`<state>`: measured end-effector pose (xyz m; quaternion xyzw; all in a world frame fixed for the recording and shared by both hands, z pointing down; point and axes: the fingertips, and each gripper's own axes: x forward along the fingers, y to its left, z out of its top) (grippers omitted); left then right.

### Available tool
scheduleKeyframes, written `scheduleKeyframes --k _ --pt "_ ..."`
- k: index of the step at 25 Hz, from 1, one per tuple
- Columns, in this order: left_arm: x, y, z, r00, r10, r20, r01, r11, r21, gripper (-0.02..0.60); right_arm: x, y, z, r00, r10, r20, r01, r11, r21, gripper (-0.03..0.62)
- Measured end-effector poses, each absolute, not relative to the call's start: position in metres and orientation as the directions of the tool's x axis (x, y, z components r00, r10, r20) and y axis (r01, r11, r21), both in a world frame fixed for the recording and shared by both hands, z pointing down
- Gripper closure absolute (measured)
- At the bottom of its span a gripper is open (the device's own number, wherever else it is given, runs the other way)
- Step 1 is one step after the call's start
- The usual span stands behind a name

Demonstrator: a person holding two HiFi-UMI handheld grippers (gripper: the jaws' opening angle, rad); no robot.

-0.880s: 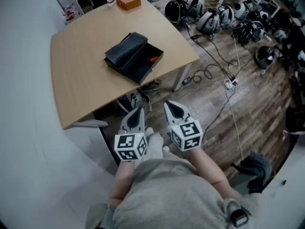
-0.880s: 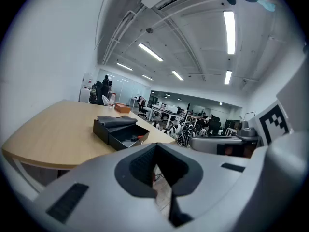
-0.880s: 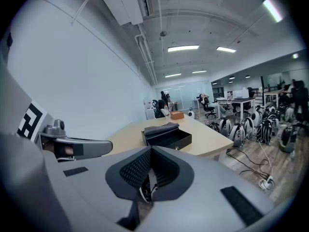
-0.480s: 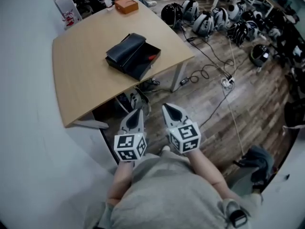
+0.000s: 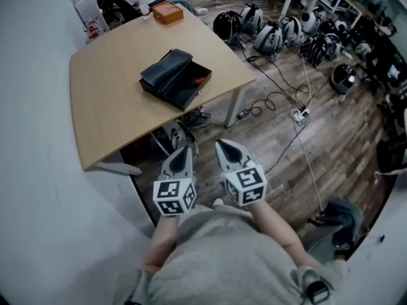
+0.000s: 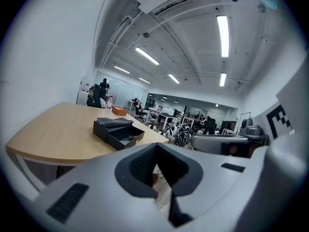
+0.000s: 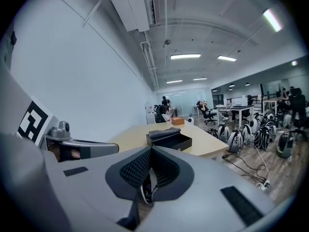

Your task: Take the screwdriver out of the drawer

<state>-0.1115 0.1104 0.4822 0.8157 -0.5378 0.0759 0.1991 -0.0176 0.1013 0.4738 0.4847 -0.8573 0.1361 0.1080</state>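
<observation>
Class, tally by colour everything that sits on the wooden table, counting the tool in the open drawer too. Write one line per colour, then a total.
Black: 1, the drawer box
Red: 1, the screwdriver lying in the open drawer
Orange: 1, the small box at the far end
Pale: 1, the bottle beside it
Total: 4

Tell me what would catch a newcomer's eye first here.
The left tool and right tool, grey with black-and-white marker cubes, sit side by side low in the head view, both shut and empty. Beyond them a black drawer stands open on the wooden table, and helmets line the floor at upper right.
</observation>
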Motion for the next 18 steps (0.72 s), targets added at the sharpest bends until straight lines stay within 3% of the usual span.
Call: scheduleKeyframes --k 18 --pt "-0.099 0.066 0.499 0.347 -0.860 0.373 -0.932 -0.274 0.235 0.581 0.003 0.045 0.486 -0.563 -0.759 0.328 -0.825 0.544 -0.157 0.595"
